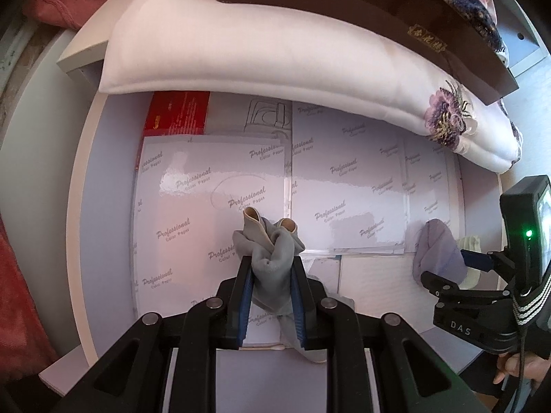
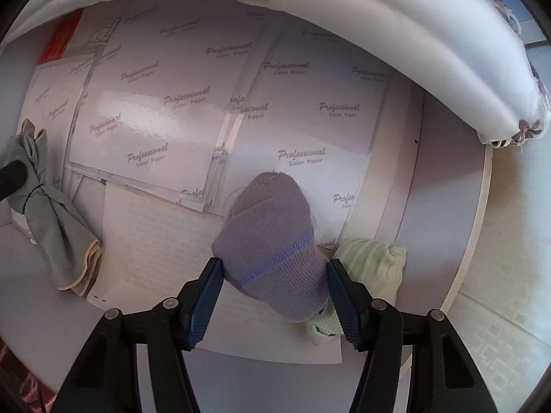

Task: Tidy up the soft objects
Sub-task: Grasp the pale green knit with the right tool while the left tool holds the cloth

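Left gripper (image 1: 270,289) points down clamping grey sock (image 1: 267,251); right gripper (image 2: 273,292) straddles purple sock (image 2: 272,230).

socks (image 2: 272,237) on paper sheets (image 2: 193,117) | pillow (image 2: 396,34) behind

White table (image 2: 444,179) carries glossy paper sheets (image 2: 310,120) and a pillow (image 1: 258,51).

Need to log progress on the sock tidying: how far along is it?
Nothing looks put away yet. In hand: the left gripper is clamped on the grey socks. The right gripper straddles the purple sock, not yet pinched. Left: the pale green sock beside it.
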Demonstrator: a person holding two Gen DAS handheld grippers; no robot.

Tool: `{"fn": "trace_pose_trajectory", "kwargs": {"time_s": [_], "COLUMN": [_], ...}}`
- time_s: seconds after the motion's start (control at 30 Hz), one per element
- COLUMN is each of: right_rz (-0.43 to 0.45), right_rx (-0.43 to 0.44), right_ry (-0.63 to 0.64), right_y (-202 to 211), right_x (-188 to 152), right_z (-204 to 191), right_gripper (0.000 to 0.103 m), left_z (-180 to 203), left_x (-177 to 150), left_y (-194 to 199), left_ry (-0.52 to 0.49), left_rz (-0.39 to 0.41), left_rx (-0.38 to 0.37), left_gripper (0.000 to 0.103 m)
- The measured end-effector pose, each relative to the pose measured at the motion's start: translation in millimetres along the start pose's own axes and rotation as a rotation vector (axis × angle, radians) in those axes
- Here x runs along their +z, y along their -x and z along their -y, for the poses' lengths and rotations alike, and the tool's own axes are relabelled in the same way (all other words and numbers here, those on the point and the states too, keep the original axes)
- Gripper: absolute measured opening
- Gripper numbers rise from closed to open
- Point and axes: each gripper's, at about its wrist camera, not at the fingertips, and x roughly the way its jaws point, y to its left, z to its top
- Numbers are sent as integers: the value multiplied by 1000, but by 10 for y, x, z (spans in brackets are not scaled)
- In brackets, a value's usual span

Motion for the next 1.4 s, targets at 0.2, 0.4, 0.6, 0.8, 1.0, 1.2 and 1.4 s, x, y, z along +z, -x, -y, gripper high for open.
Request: {"fn": "trace_pose_trajectory", "kwargs": {"time_s": [0.2, 0.4, 0.6, 0.8, 1.0, 1.2, 1.4], "right_rz": [17, 65, 95, 128, 27, -51, -110], "right_rx": [2, 196, 446, 232, -27, -73, -133], "right_ry": [-3, -43, -96, -90, -9, -19, 13], "right_y": [75, 235, 406, 584, 505, 339, 123], "right_x": [-30, -26, -21, -52, -87, -111, -167], "right_z": [-20, -117, -197, -94, 20, 112, 27], "right_gripper": [60, 57, 71, 72, 72, 72, 71], "left_z": [-17, -24, -35, -51, -89, -106, -108], "left_x": [-8, 0, -2, 3, 1, 18, 26], "left_y": [21, 9, -11, 1, 20, 35, 33], "left_ry": [2, 8, 17, 30, 36, 33, 28], "left_rz": [-3, -5, -6, -5, -4, -8, -11], "left_rx": [5, 7, 11, 4, -9, -15, -11], "left_gripper": [19, 19, 19, 19, 19, 19, 19]}}
